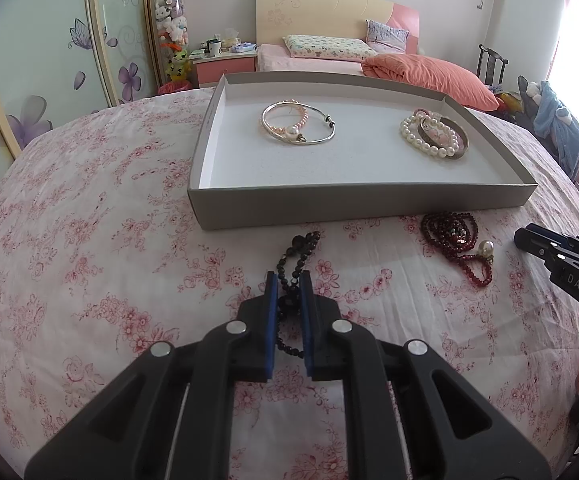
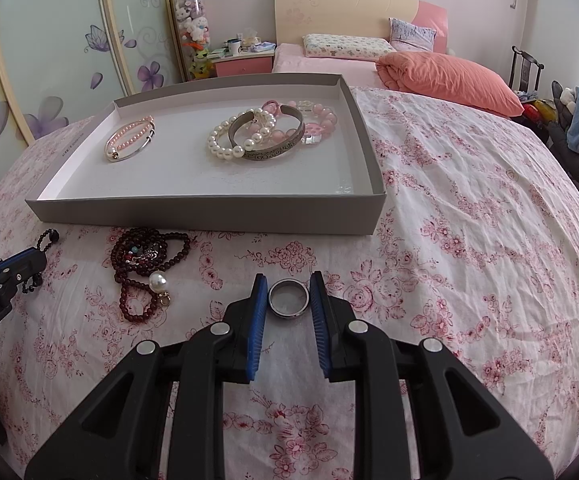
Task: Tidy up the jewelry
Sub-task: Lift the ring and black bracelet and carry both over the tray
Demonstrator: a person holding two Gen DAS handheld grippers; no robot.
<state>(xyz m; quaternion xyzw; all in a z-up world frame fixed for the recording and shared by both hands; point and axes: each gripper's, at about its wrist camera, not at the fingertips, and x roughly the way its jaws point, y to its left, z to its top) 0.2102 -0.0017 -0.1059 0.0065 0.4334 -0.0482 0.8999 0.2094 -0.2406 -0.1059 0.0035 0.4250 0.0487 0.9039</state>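
My left gripper point(image 1: 289, 280) is shut on a black bead bracelet point(image 1: 303, 246) that lies on the floral cloth in front of the grey tray point(image 1: 361, 204). In the right wrist view my right gripper point(image 2: 289, 277) is shut on a silver metal ring point(image 2: 289, 313) resting on the cloth. A dark red bead necklace with a pearl point(image 2: 145, 252) lies between the two grippers. Inside the tray lie a silver bangle with a pink pearl bracelet point(image 1: 297, 124), a white pearl bracelet point(image 2: 225, 144), an engraved silver cuff point(image 2: 273, 152) and pink bead pieces point(image 2: 317, 124).
The floral cloth point(image 2: 469, 220) covers a rounded table top that falls away at the right. Beyond it stand a bed with an orange quilt point(image 1: 429, 76), a pink nightstand point(image 1: 225, 64), wardrobe doors point(image 1: 49, 60) and a dark chair point(image 2: 525, 68).
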